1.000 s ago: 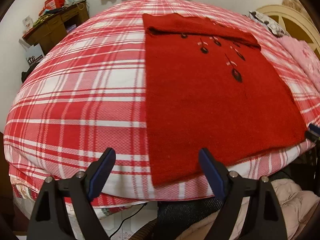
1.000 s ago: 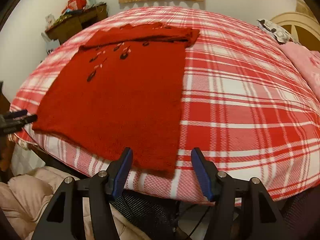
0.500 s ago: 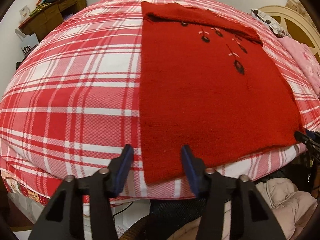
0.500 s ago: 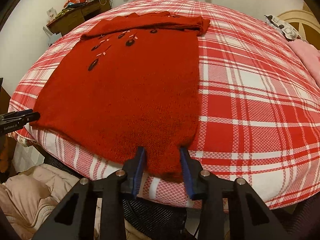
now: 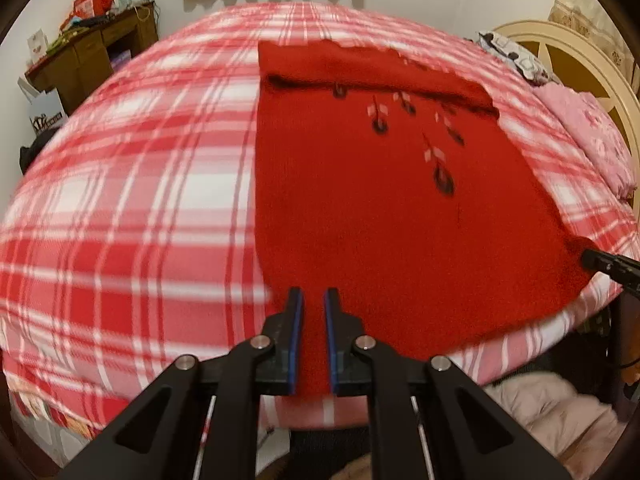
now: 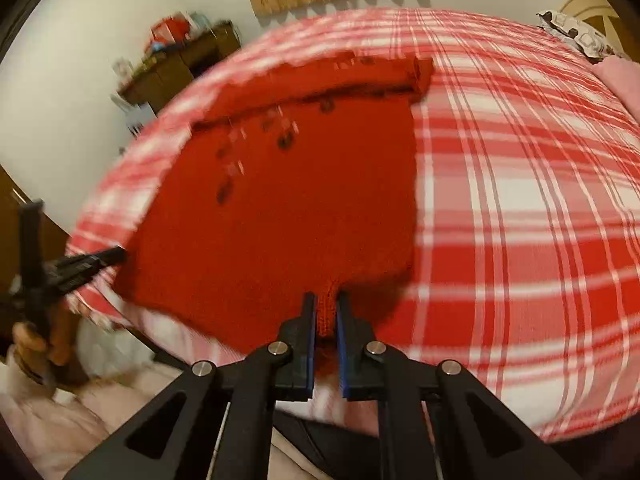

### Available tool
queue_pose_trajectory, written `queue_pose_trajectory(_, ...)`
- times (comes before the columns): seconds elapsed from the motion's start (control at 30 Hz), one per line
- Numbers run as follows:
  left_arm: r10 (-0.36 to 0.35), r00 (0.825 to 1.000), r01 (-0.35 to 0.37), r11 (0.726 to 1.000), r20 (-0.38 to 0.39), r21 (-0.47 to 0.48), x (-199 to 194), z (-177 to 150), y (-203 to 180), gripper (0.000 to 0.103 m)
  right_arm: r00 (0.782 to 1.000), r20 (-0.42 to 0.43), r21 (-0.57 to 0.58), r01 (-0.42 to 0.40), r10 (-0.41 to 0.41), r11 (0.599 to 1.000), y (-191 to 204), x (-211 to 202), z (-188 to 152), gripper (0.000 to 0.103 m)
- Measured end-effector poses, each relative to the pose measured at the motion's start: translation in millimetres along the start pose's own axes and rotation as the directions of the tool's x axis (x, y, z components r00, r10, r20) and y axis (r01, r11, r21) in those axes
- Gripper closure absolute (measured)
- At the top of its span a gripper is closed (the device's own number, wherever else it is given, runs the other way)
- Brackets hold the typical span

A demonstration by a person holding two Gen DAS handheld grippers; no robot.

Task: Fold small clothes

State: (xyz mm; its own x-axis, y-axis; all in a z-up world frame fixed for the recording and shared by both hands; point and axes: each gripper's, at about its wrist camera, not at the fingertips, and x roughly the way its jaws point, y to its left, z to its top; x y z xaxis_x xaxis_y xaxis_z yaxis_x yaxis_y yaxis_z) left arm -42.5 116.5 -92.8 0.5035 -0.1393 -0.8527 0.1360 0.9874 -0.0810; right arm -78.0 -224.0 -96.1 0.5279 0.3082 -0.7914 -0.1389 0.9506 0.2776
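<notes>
Tongs [image 5: 311,300] pinch unlabelled sweater [image 5: 360,200].

No text could be read with any certainty; a dark printed mark was seen on the white paper bag [image 5: 47,114] beside the wooden desk [image 5: 94,54] in the left wrist view, but its letters were too blurred to be made out; a red design was carried by a white card [image 5: 37,43] on the desk — likewise illegible; pale lettering was glimpsed on the black side of the left gripper [image 6: 114,257] in the right wrist view — smeared by motion.
</notes>
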Motion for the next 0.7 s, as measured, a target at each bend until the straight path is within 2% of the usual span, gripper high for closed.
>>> queue_pose_trajectory(0.13, 0.053, 0.998, -0.053, 0.998, 0.02, 0.035, 9.9, 34.3, -4.5, 0.091, 0.999, 0.044, -0.001, 0.028, -0.028, 1.0, -3.9, 8.5, 31.7, 0.095)
queue_pose_trajectory(0.27, 0.147, 0.989, -0.148, 0.985, 0.019, 0.087, 30.3, 58.9, -13.2, 0.091, 0.998, 0.041, 0.027, 0.055, -0.056, 0.998, -13.8, 25.7, 50.9, 0.095)
queue_pose_trajectory(0.47, 0.224, 0.975, -0.221, 0.967, -0.007, 0.123, 50.4, 75.4, -18.8, 0.089, 0.997, 0.003, 0.075, 0.072, -0.072, 0.995, -24.2, 53.2, 59.5, 0.095)
queue_pose_trajectory(0.53, 0.232, 0.973, -0.23, 0.965, -0.006, 0.128, 51.2, 76.4, -19.3, 0.085, 0.997, -0.015, 0.079, 0.075, -0.074, 0.994, -26.2, 59.8, 59.7, 0.095)
queue_pose_trajectory(0.7, 0.27, 0.963, -0.266, 0.956, -0.021, 0.126, 55.2, 77.9, -15.5, 0.085, 0.996, -0.034, 0.071, 0.086, -0.084, 0.994, -27.5, 68.0, 60.1, 0.095)
